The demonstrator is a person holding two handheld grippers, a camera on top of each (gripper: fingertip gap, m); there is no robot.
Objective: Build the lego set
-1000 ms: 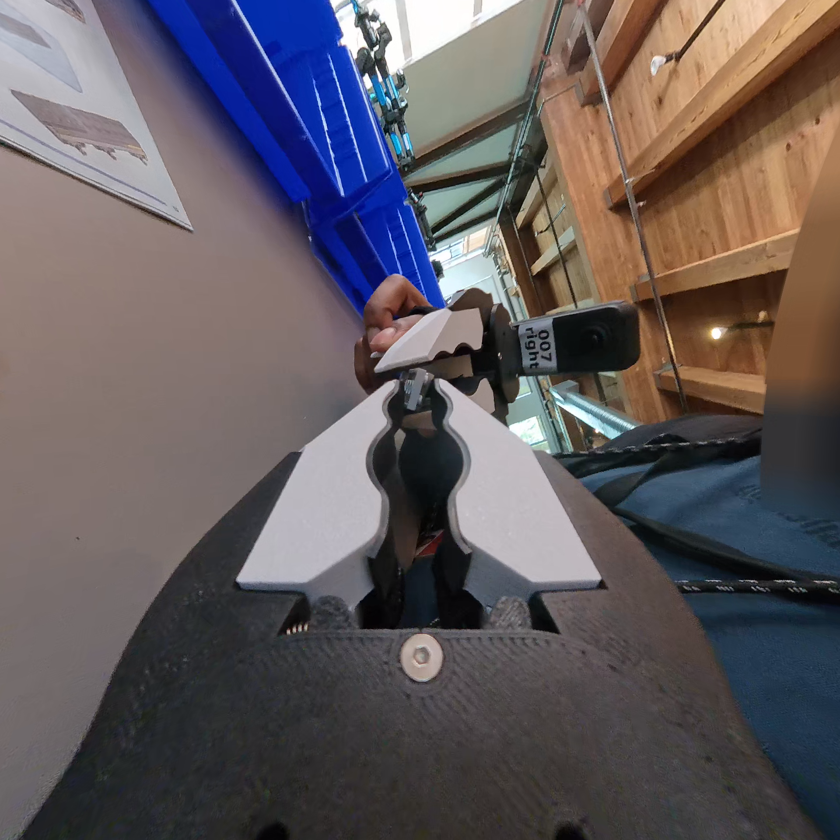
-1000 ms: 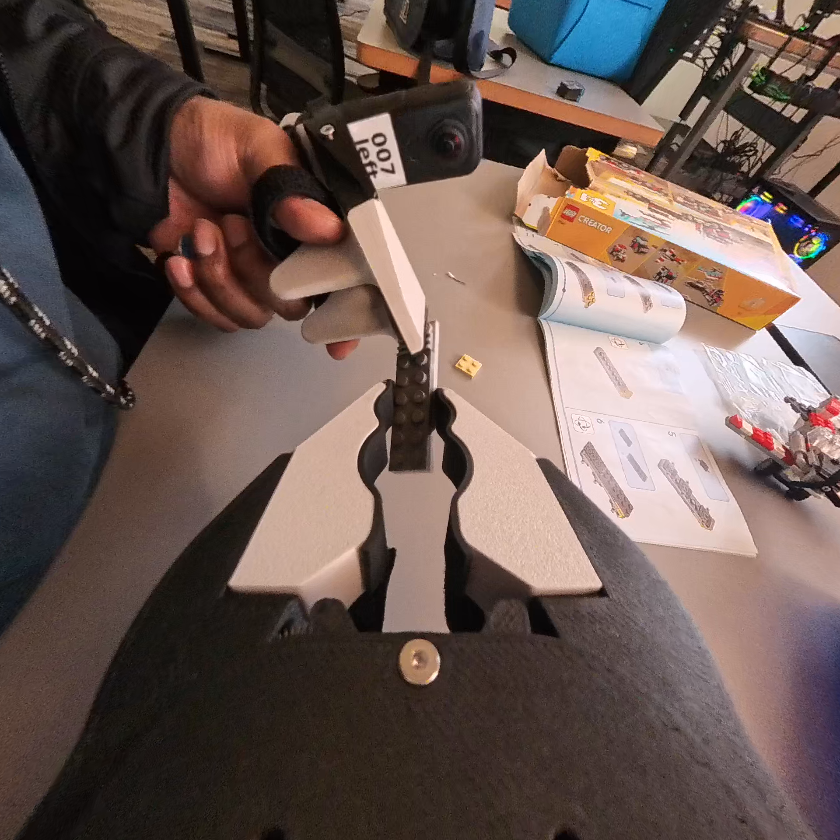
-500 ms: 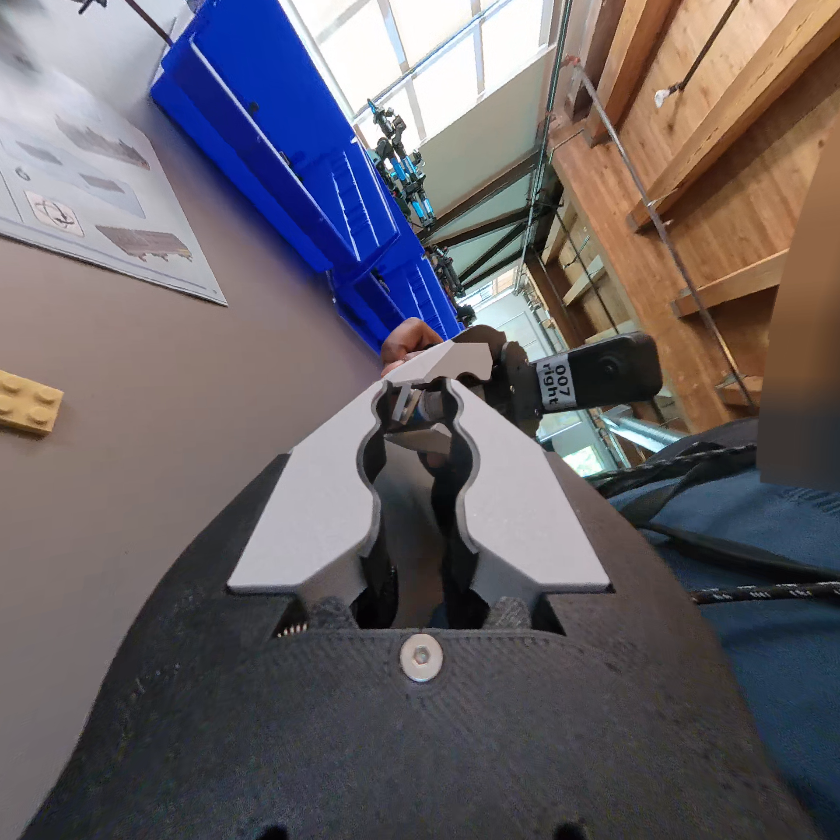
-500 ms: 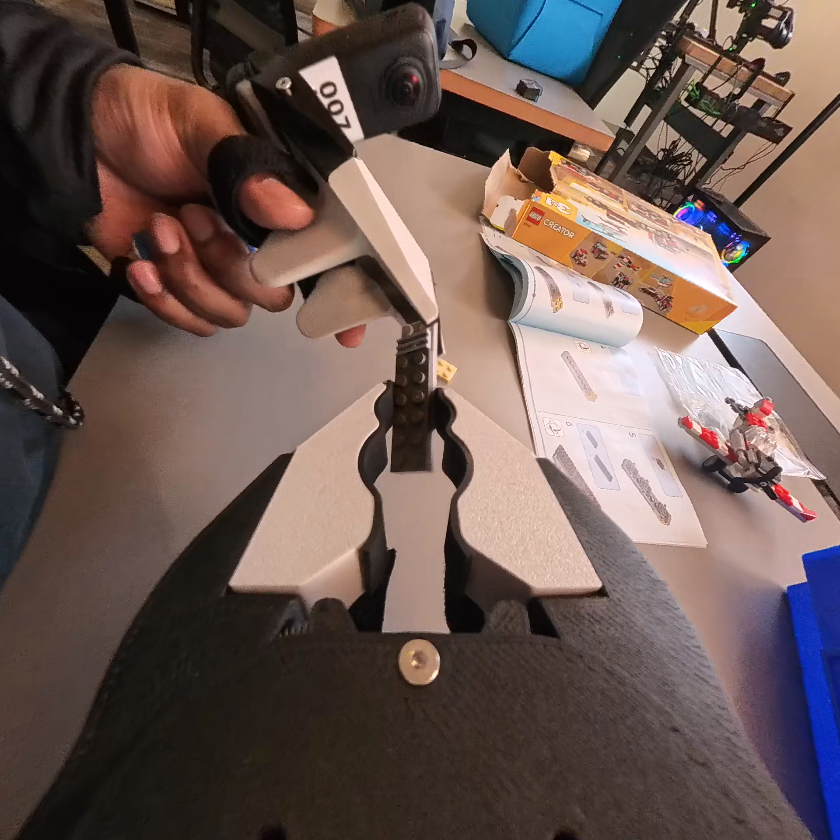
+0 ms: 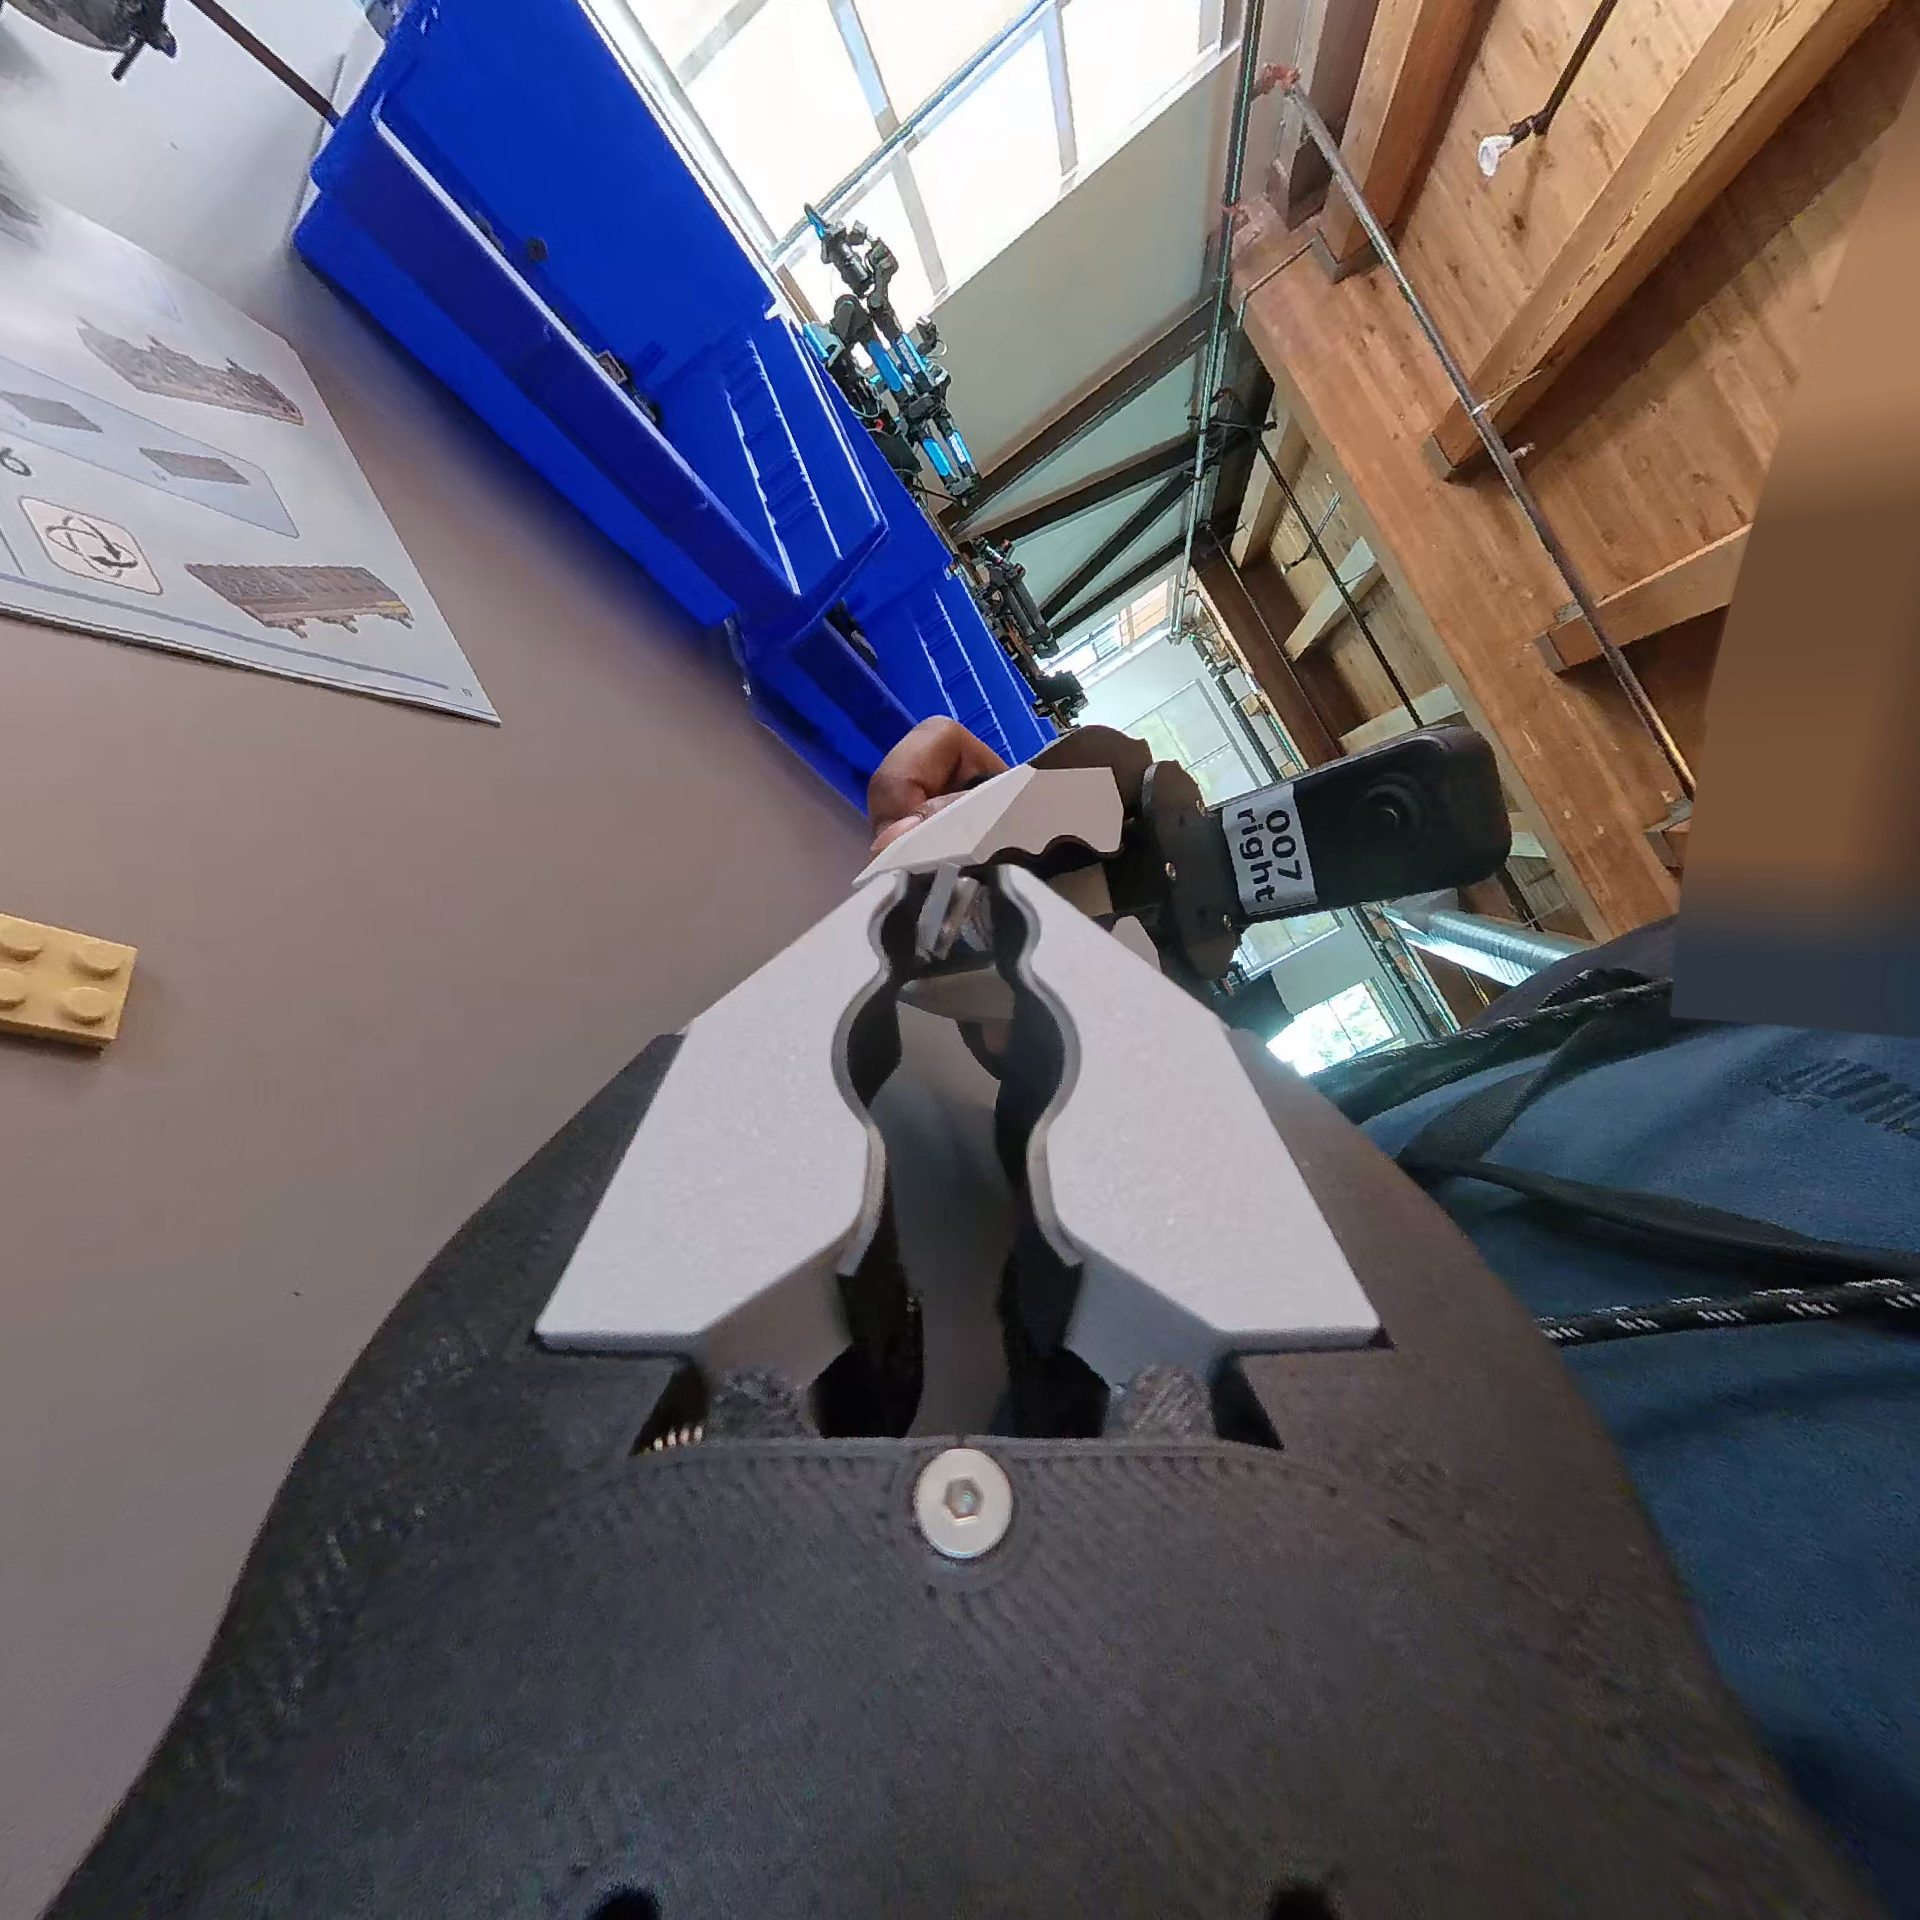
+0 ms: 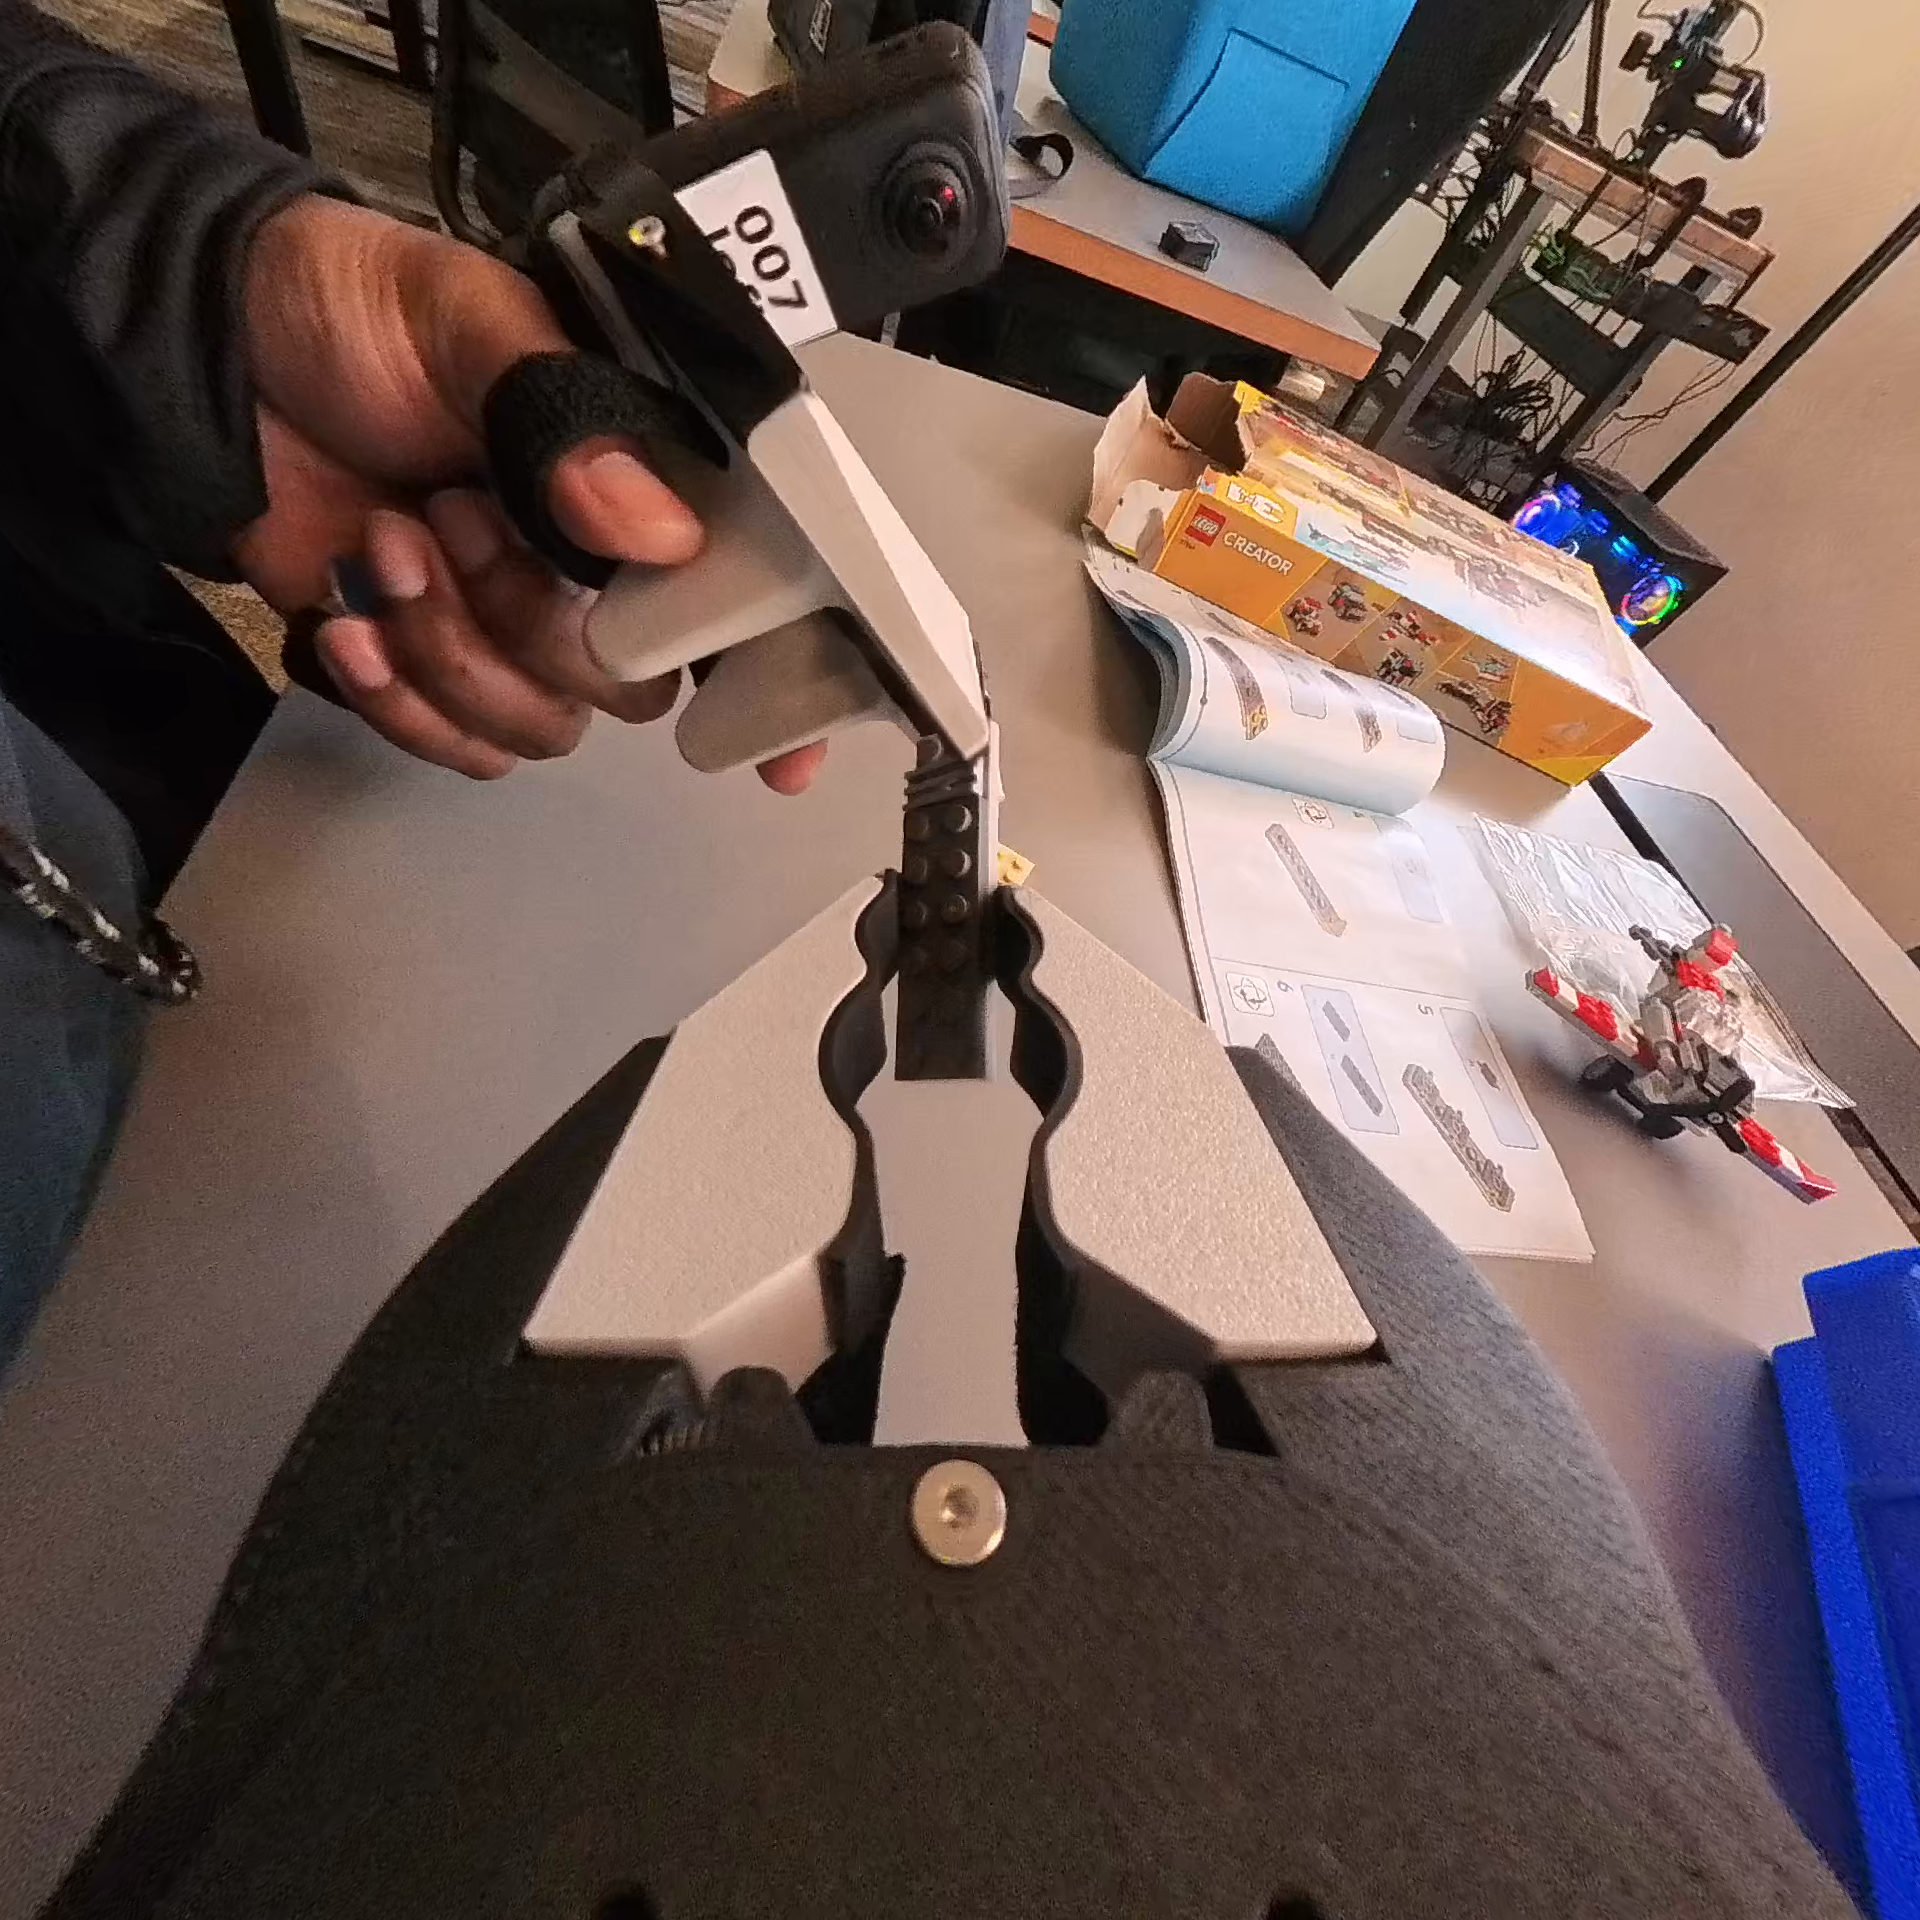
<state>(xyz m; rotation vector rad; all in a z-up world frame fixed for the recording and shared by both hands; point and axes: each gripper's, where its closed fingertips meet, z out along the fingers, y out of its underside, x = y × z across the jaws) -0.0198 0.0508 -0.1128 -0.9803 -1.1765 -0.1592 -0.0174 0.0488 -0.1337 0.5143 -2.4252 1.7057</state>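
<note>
My right gripper (image 6: 945, 894) is shut on a long dark Lego plate (image 6: 940, 987) and holds it above the grey table (image 6: 468, 935), studs towards the camera. My left gripper (image 5: 948, 883) is shut on a small grey piece (image 5: 940, 920). In the right wrist view this piece (image 6: 940, 790) sits against the plate's far end, with the left gripper (image 6: 971, 738) coming down on it from the upper left. In the left wrist view the right gripper's upper finger (image 5: 987, 826) lies just beyond my tips.
A tan 2x2 plate (image 5: 57, 987) lies on the table. The open instruction booklet (image 6: 1371, 935), the yellow set box (image 6: 1403, 603) and a small red-and-white built model (image 6: 1683, 1049) on a plastic bag lie to the right. Blue bins (image 5: 623, 343) stand along the table's edge. Less than 4 cm separates the two grippers' tips.
Both grippers stayed shut and joined at the plate's end. The pair has swung round over the table, so the tan plate and more of the booklet came into the left wrist view.
</note>
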